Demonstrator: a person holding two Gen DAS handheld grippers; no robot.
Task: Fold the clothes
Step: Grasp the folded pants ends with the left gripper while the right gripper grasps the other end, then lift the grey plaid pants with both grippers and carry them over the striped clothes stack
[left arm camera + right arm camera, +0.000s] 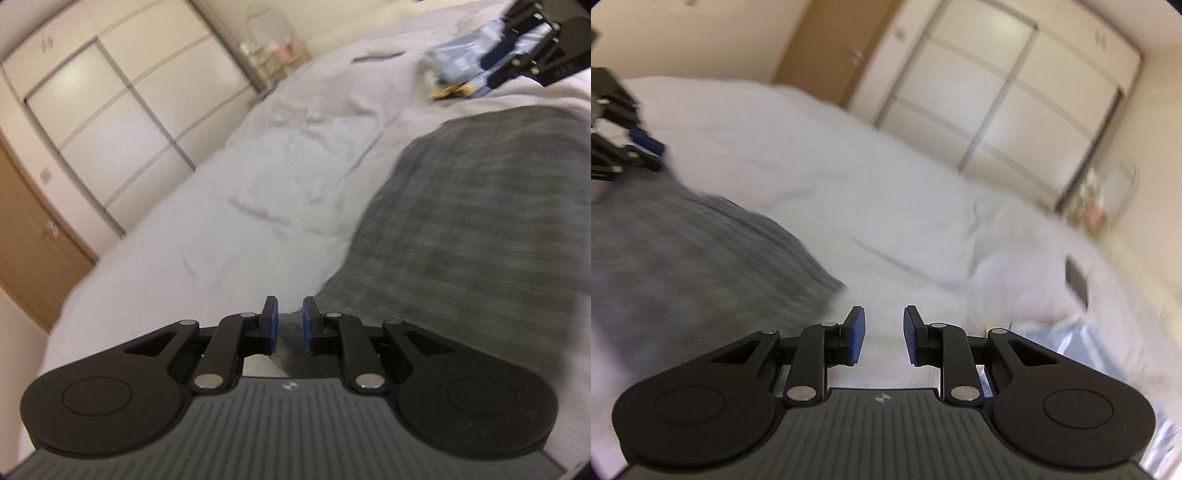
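1. Grey garment (461, 206): spread flat on the white bed (184, 251); judged soft, light and limp, likely to sag when lifted.
2. Left gripper (290, 325): jaws narrowly parted at the garment's edge, nothing held.
3. Right gripper (884, 334): jaws open wider, empty, over the sheet beside the garment.
4. Suggested hold: a pinch at two corners of the hem.

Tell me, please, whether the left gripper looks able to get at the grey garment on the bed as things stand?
Probably yes. The left gripper has its jaws slightly apart right at the near edge of the grey garment, which lies flat on the white bed with nothing between them.
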